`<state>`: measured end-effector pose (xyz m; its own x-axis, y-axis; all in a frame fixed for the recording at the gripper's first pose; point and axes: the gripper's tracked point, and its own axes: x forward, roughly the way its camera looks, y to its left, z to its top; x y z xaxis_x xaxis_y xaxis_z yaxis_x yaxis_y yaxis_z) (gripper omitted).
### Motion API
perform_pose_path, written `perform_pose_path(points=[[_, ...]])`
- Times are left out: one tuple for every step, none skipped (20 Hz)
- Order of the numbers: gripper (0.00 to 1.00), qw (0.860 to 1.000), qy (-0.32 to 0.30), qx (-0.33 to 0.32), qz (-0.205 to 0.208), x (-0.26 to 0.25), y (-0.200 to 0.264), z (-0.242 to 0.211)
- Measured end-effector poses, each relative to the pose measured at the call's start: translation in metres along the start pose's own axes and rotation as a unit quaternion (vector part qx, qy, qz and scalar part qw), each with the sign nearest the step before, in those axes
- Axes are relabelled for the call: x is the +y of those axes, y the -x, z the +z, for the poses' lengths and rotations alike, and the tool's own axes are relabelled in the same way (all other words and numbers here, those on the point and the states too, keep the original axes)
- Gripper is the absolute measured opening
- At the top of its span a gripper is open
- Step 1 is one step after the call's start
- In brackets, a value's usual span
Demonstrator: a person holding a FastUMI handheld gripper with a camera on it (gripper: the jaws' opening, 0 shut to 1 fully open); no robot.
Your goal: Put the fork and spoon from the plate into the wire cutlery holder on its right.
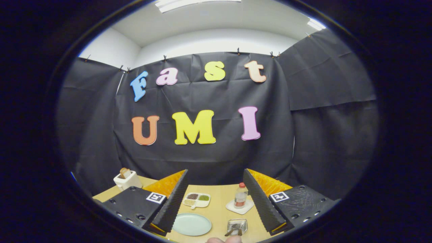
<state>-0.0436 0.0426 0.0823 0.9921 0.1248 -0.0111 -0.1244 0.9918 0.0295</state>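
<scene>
fingertips of a hand edge in just below the wire holder, cutlery already standing inside, the plate bare left of it, gripper fingers apart and empty, so the job looks finished; next, just withdraw.

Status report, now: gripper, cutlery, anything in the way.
Gripper open, holding nothing, above the table. Plate bare; cutlery in the wire cutlery holder beside it. A hand nearby.
</scene>
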Motion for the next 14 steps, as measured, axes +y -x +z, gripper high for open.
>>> perform_pose_path(points=[[0.96,1.0,0.0,0.003,0.001,0.0007,-0.0008,-0.0017],[0.96,1.0,-0.001,0.005,0.002,0.0013,-0.001,-0.0024],[0.96,1.0,0.001,0.006,0.003,0.0028,-0.0021,-0.0042],[0.96,1.0,0.002,0.006,0.002,0.0036,-0.0025,-0.0038],[0.96,1.0,0.004,0.006,0.002,0.0045,-0.0024,-0.0038],[0.96,1.0,0.005,0.004,0.0,0.0044,-0.0034,-0.0029],[0.96,1.0,0.007,0.004,-0.001,0.0051,-0.0037,-0.0024],[0.96,1.0,0.011,0.004,0.001,0.0054,-0.0034,-0.0027],[0.96,1.0,0.018,0.004,0.001,0.0049,-0.0036,-0.0036],[0.96,1.0,0.021,0.003,0.001,0.0038,-0.0039,-0.0029],[0.96,1.0,0.023,0.001,0.001,0.0036,-0.0027,-0.001],[0.96,1.0,0.024,-0.001,0.001,0.004,-0.0026,0.0003],[0.96,1.0,0.025,0.0,0.0,0.0045,-0.0026,0.0004],[0.96,1.0,0.027,-0.002,0.0,0.0041,-0.0024,-0.0006]])
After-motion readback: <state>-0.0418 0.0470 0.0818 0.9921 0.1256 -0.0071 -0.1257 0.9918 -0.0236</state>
